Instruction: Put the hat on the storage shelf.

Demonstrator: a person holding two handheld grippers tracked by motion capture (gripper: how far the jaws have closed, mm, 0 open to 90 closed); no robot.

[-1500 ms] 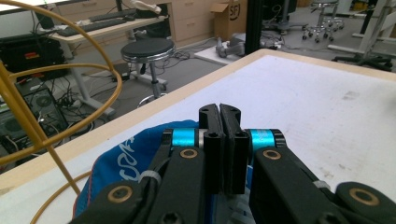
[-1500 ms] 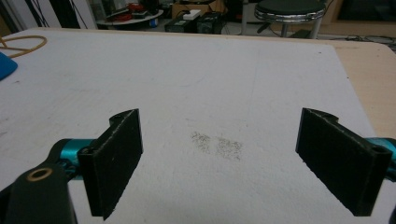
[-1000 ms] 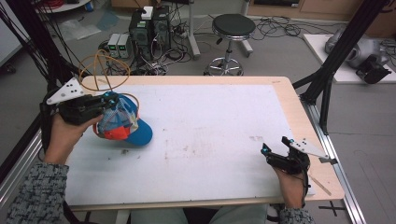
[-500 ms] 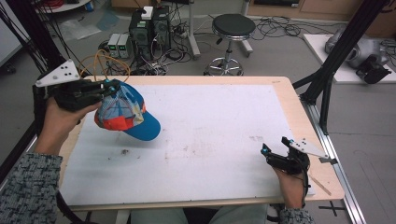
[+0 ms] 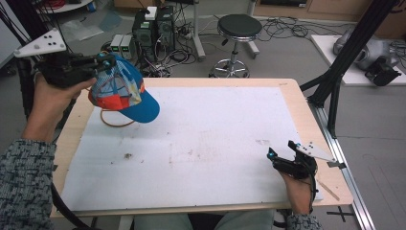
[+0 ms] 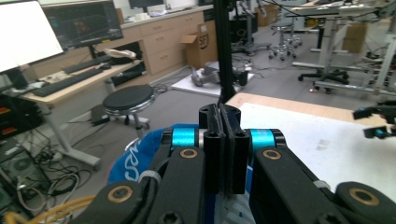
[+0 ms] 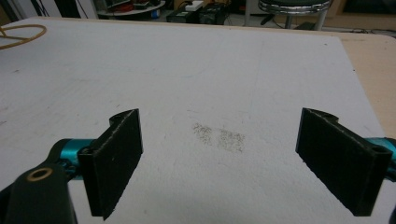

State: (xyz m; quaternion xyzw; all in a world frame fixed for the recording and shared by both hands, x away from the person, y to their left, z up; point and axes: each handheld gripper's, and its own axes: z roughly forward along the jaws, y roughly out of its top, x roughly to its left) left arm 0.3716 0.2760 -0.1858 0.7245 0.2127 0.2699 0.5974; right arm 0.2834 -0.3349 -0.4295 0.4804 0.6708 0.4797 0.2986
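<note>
The table (image 5: 287, 96) with its white mat lies bare in the middle, and above its far left corner the left gripper (image 5: 98, 62) holds the blue-and-orange cap (image 5: 122, 91) in the air, jaws pinched tight on its mesh edge, so the pick-up looks done and only carrying and setting down seem left. At the near right the right gripper (image 5: 275, 155) rests low over the mat, jaws spread wide and empty. White lettering on the cap (image 6: 133, 161) is too cut off to read, as is the print on the cardboard box (image 6: 196, 44).
</note>
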